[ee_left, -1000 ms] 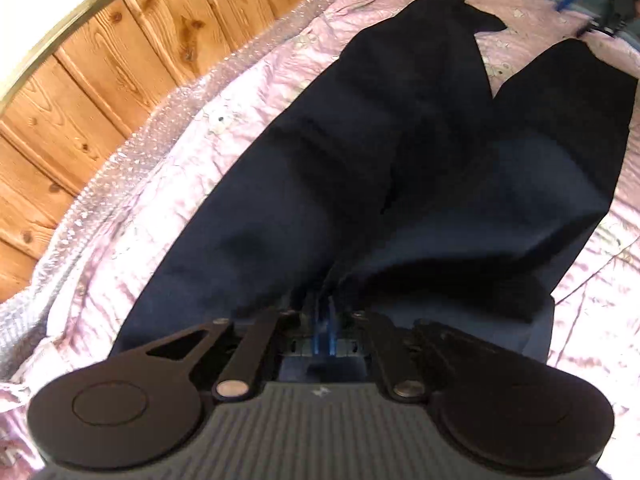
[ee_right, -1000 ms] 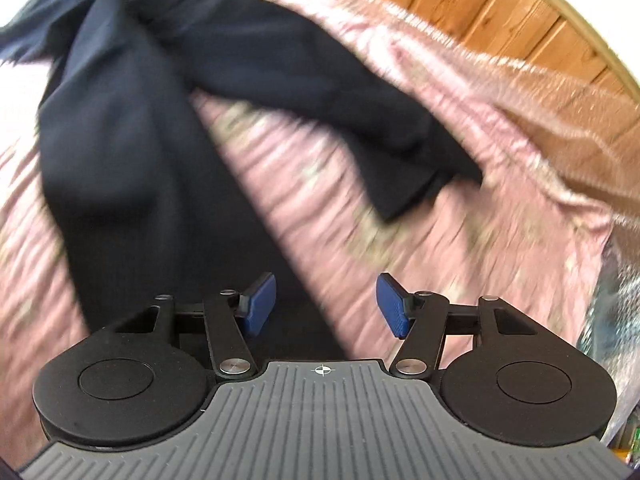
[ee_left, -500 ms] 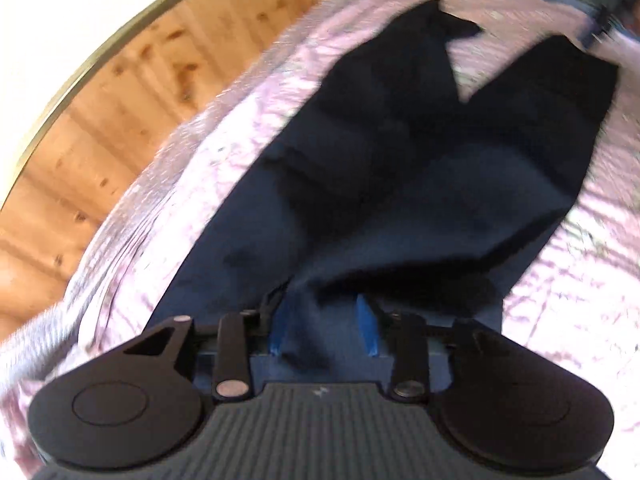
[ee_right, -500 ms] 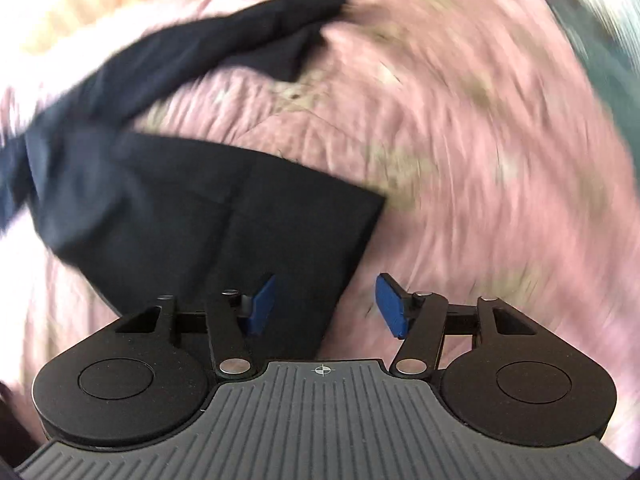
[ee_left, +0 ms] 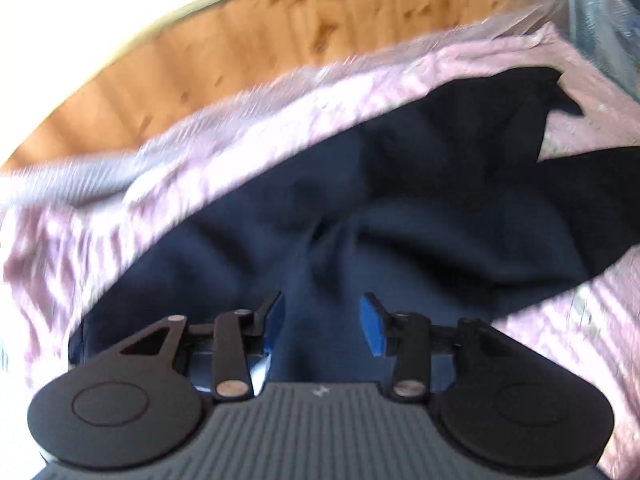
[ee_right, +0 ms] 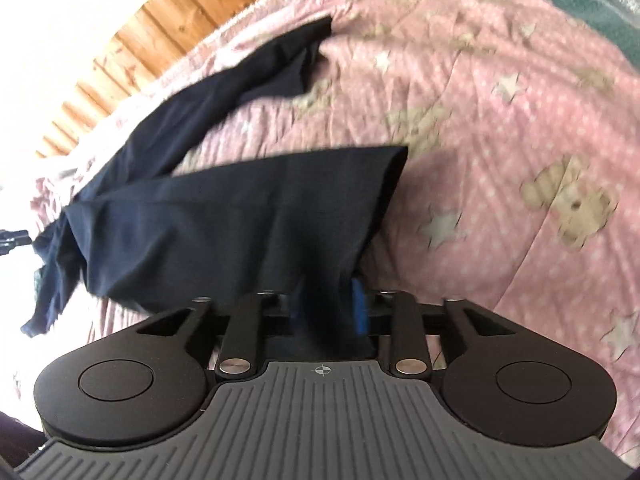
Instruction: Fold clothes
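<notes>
Fig. Dark trousers (ee_right: 224, 216) spread on pink quilt (ee_right: 500, 100) w/ star-and-bear print; wood wall (ee_left: 248, 52) behind. Two legs splay apart toward far side, nearer hem lying flat, farther hem crumpled. L gripper (ee_left: 322, 320): jaws apart, released, w/ a ridge of waist-end cloth rising between pads (ee_left: 370, 326) but not pinched. R gripper (ee_right: 328, 308): pads nearly closed on edge of nearer leg; appears clenched on cloth, tho blur hides exact contact. Risks (est.): R bite looks thin, so a lift may slip cloth free; L end unheld, so pulling from R alone could drag the whole garment and bunch it, skewing the fold. Quilt itself may ruck up w/ it.
</notes>
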A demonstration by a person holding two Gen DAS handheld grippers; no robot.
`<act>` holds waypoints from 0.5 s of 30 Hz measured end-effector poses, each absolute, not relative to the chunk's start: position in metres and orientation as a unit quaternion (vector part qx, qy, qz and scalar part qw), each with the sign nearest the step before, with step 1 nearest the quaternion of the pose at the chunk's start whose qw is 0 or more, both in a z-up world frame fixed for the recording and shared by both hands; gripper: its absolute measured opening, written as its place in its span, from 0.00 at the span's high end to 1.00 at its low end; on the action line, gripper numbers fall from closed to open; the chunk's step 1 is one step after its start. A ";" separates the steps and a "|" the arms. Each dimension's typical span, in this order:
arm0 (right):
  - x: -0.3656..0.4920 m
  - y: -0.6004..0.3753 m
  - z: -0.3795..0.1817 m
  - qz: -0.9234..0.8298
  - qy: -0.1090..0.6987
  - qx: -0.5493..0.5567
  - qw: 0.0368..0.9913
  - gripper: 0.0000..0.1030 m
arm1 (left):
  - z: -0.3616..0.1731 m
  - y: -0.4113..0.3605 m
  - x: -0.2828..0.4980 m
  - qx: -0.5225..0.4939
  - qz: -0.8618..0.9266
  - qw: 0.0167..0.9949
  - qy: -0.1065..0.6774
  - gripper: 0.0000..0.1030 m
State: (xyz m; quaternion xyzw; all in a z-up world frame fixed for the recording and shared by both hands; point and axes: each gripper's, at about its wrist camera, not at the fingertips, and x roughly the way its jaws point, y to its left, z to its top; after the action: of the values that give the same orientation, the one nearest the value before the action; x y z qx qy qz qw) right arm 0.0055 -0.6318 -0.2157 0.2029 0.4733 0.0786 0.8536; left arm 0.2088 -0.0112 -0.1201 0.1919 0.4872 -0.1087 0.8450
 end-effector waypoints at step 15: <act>0.109 -0.703 -0.179 -0.149 0.368 0.398 0.827 0.87 | -0.179 0.050 0.101 0.249 0.030 0.798 0.548 0.55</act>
State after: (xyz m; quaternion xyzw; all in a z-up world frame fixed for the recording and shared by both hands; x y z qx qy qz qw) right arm 0.1085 -0.7028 -0.1792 0.3981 0.3675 -0.1486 0.8273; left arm 0.1006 0.0503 -0.1791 0.2491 0.5481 0.0299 0.7979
